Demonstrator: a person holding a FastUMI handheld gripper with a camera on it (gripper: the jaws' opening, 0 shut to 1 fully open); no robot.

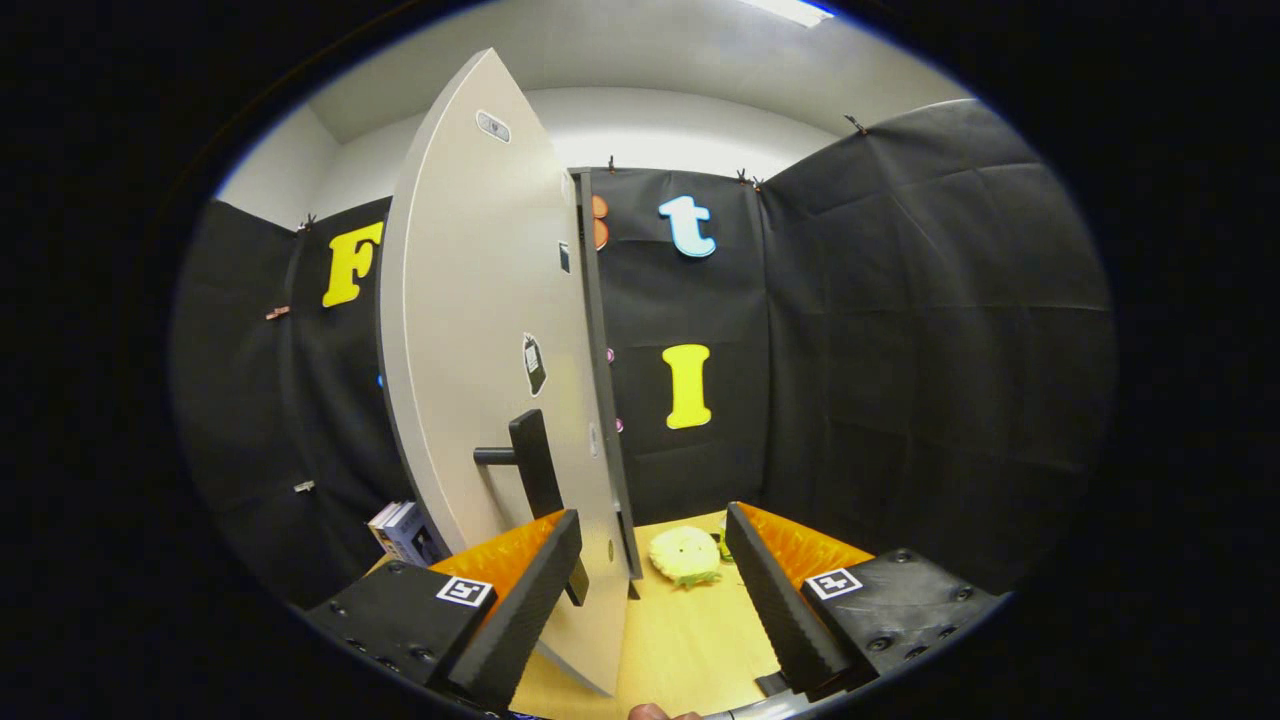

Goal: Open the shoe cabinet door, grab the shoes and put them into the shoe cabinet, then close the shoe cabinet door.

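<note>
The shoe cabinet door (470, 330) is a light grey panel standing swung out and seen almost edge-on, its dark edge facing me. Its black handle (530, 462) juts out just above my left finger (520, 600). The door's lower corner reaches down between my fingers, close against the left one. My gripper (652, 525) is open and neither finger presses on anything. A yellow fluffy shoe (685, 555) lies on the wooden surface (690, 630) just beyond the fingertips, right of the door's edge and nearer my right finger (775, 590).
A few books (402, 530) stand behind the door to its left, near the booth's black wall. The wall closes in behind the shoe and along the right side. A person's fingertip (652, 712) pokes in below the fingers.
</note>
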